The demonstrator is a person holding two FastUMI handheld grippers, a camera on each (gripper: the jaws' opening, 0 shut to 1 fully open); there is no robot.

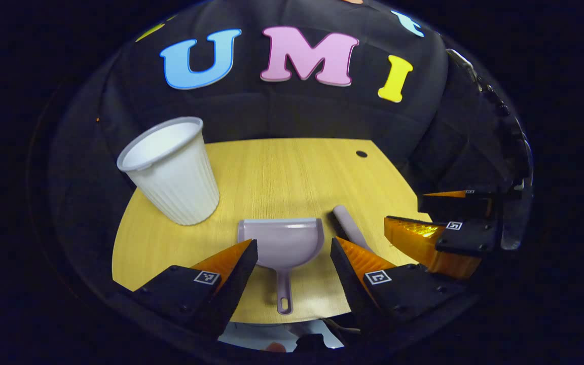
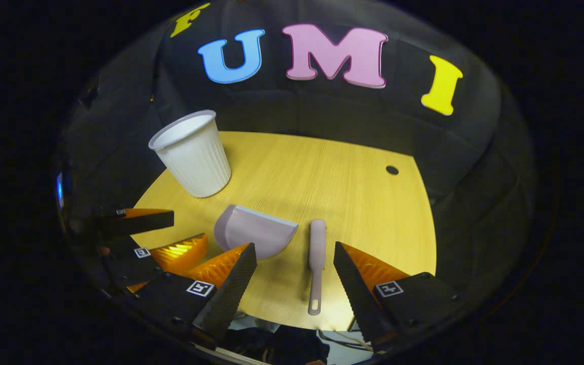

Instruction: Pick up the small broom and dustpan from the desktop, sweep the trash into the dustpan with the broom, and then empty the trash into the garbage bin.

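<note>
A pale lilac dustpan (image 1: 282,238) lies flat on the wooden desktop (image 1: 282,172), its handle toward me. My left gripper (image 1: 293,248) hovers open just above and in front of it, one finger to each side of the pan. The matching small broom (image 2: 316,253) lies right of the dustpan (image 2: 254,230), handle toward me. My right gripper (image 2: 294,249) stands open over it, holding nothing. The broom (image 1: 350,228) is partly hidden behind a finger in the left gripper view. A white ribbed bin (image 1: 173,170) stands upright at the back left.
A small dark round spot (image 2: 392,170) marks the desktop at the far right. The bin (image 2: 193,154) sits near the table's left edge. The other gripper shows at the side of each view, close by. Black cloth walls surround the table.
</note>
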